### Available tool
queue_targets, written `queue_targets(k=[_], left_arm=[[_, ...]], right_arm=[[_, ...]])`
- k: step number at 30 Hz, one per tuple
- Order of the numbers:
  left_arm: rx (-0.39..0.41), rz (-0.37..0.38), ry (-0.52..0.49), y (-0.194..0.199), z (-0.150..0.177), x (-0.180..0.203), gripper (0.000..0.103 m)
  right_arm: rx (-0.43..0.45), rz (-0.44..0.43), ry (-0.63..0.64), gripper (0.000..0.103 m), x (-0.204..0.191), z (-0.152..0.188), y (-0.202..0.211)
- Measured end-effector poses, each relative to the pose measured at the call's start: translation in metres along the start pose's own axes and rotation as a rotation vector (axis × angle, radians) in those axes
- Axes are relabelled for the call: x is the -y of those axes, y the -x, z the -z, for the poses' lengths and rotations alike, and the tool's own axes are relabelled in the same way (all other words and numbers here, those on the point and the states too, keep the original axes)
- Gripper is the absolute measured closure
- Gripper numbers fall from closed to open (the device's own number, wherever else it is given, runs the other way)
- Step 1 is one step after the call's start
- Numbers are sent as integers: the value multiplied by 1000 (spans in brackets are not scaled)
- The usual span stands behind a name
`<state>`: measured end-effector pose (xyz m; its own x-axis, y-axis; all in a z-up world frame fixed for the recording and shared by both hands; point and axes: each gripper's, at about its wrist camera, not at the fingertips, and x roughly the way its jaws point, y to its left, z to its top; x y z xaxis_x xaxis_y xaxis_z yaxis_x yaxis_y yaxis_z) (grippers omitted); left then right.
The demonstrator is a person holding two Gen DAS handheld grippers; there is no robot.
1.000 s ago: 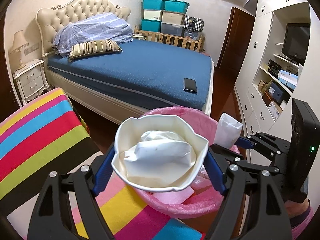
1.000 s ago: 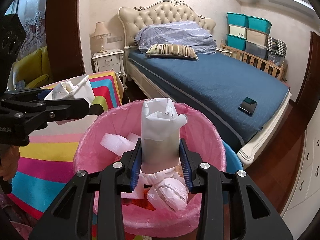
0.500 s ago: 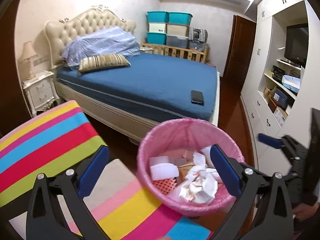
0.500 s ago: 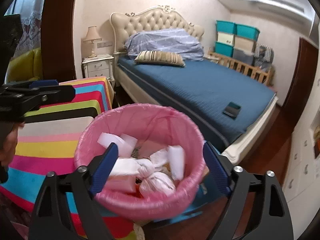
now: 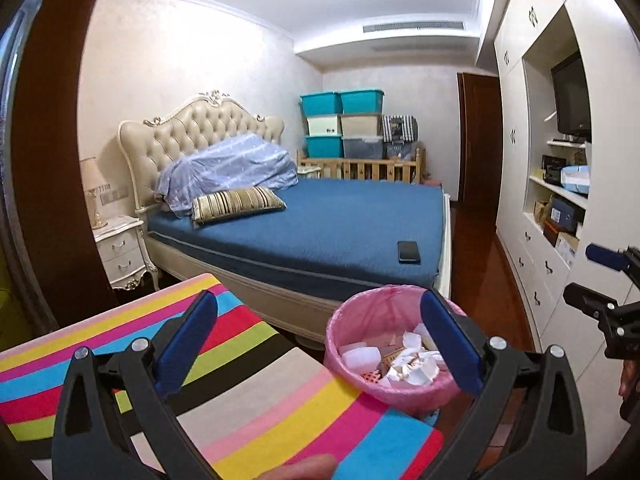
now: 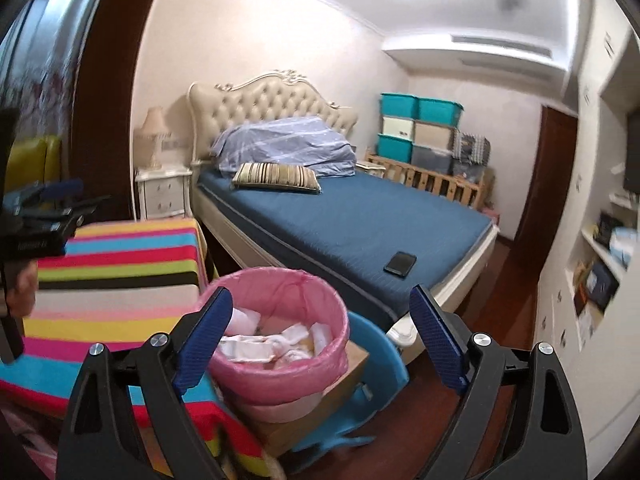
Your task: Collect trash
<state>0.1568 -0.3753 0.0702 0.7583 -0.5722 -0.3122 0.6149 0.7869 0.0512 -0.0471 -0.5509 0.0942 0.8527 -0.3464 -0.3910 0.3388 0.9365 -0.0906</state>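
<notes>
1. Your left gripper stands with its blue fingers spread wide and nothing between them; the jaws have just been opening.
2. Your right gripper is also wide and empty, and its jaws too have just been opening. In the left wrist view it shows at the right edge.
3. The pink-lined trash bin stands off the right edge of the striped surface, between that surface and the foot end of the bed.
4. The trash lies inside the bin: crumpled white paper and wrappers heaped below the rim. From the right wrist view the same heap fills the liner.
5. In the right wrist view the bin sits on a cardboard box, with a blue plastic piece just beside it on the floor.
6. A black phone lies on the blue bed cover near the foot corner, well apart from the bin.
7. A striped cushion rests near the head end of the bed, in front of a folded blue quilt.
8. Your left hand shows as a fingertip at the bottom edge.
</notes>
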Motion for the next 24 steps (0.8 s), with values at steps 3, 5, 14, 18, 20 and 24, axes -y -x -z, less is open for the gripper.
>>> queue_targets(k=[3,5,14,18,20,24], left_arm=[[-12,13,18,21,14,1,5],[-27,29,23,29,28,2,5],[-166,27,17,24,86,4,5],[-197,34,39,15,96,2,5],[-207,46,28,12,101,8,5],[-215,62,-10,10,107,19,5]], right_arm=[[-57,-39,-40,19,-9,17,8],[-105,-55,-15,19,-20,32,7],[-156,-65,3,19,-48,67,-15],[-144,-83,-40,19,-44,71,-16],[-146,-88,-63,19,-42,72,-17],[-148,-91,-67,19,-42,73,-17]])
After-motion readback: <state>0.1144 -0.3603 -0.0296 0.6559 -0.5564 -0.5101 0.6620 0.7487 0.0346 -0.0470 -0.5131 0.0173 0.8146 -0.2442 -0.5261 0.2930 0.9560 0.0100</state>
